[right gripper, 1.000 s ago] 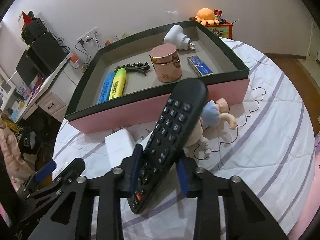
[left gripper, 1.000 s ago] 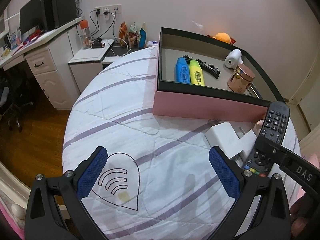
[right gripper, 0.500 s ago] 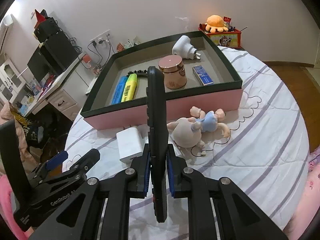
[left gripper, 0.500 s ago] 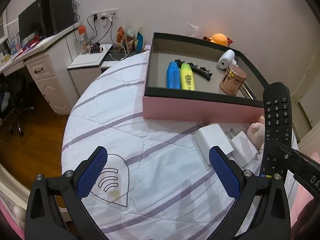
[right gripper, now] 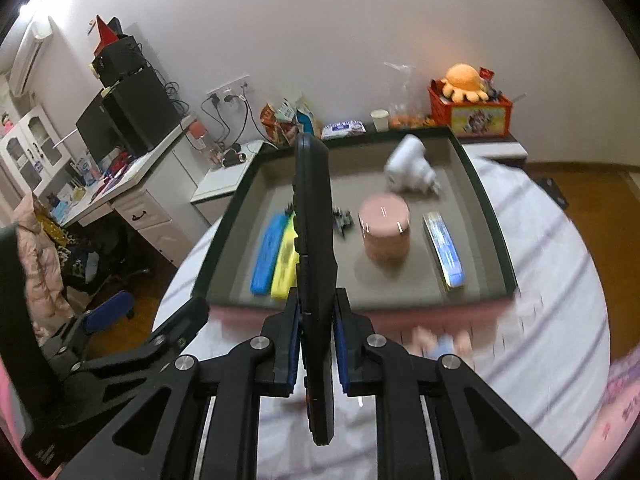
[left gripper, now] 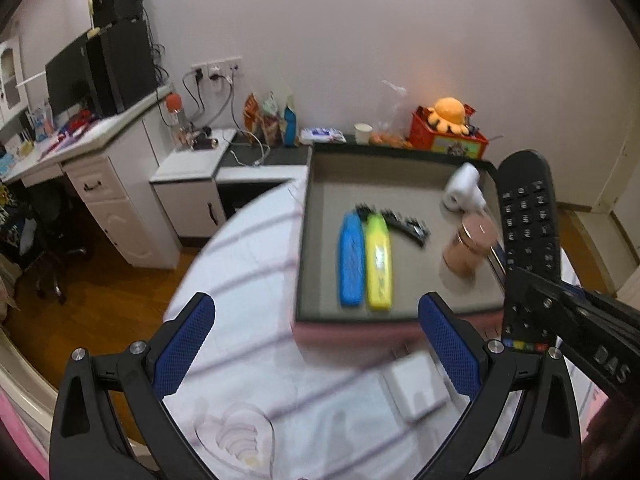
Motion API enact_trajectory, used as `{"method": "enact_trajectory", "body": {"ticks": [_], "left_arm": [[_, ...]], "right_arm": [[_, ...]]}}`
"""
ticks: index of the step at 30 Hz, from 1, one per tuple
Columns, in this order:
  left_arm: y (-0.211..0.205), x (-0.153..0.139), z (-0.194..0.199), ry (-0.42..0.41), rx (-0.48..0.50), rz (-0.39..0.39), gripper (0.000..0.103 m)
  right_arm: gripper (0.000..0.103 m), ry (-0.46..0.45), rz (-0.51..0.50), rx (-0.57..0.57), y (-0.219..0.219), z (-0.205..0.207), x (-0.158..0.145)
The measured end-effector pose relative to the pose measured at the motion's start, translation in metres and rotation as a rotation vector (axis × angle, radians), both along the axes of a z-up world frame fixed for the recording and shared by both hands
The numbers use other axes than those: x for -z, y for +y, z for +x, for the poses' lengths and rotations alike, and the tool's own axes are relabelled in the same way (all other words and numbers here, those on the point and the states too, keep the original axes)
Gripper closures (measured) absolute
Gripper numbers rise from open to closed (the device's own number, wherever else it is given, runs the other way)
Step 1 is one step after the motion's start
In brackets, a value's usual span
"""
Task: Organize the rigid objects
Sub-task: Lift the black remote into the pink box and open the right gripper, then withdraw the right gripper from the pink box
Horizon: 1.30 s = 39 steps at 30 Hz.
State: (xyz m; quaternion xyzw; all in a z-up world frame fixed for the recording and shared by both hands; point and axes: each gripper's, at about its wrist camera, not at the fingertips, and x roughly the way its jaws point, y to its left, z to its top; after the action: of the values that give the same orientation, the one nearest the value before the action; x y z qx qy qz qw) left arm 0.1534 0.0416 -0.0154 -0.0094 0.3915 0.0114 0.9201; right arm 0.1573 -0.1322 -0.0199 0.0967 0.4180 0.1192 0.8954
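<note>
My right gripper (right gripper: pixel 316 320) is shut on a black remote control (right gripper: pixel 314 216), held edge-on and lifted in front of the pink box (right gripper: pixel 496 216); the remote also shows in the left wrist view (left gripper: pixel 528 224). The box (left gripper: pixel 308 216) holds a blue highlighter (left gripper: pixel 352 256), a yellow highlighter (left gripper: pixel 378 260), a black hair clip (left gripper: pixel 406 226), a copper jar (right gripper: pixel 384 232), a white plug adapter (right gripper: pixel 410 164) and a small blue box (right gripper: pixel 444 248). My left gripper (left gripper: pixel 316 344) is open and empty above the bed cover. A white charger (left gripper: pixel 416 384) lies near its right finger.
A small doll (right gripper: pixel 440 342) lies on the striped cover in front of the box. A white desk (left gripper: pixel 100 184) with a monitor stands at the left. A red bin with an orange plush (right gripper: pixel 466 96) stands behind the box. Wooden floor lies left of the bed.
Both grippers have risen and moved toward the box, which now shows more from above. The remote has stayed upright in the right gripper. The left gripper has stayed open.
</note>
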Motion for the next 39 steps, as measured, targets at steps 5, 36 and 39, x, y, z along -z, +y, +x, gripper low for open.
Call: {"method": "enact_trajectory", "body": {"ticks": [5,36,39], "left_arm": [[0.012,0.002,0.028,-0.003,-0.036,0.003,0.000],[0.021,0.016,0.030,0.008,-0.059,-0.042,0.000],[0.014,0.009,0.021,-0.005,-0.048,-0.040,0.000]], "right_arm": [[0.088,0.024,-0.020,-0.036,0.015,0.052,0.008],[0.039,0.049,-0.029,-0.005,0.011,0.067,0.023],[0.039,0.013,-0.005,0.003,0.002,0.054,0.011]]}}
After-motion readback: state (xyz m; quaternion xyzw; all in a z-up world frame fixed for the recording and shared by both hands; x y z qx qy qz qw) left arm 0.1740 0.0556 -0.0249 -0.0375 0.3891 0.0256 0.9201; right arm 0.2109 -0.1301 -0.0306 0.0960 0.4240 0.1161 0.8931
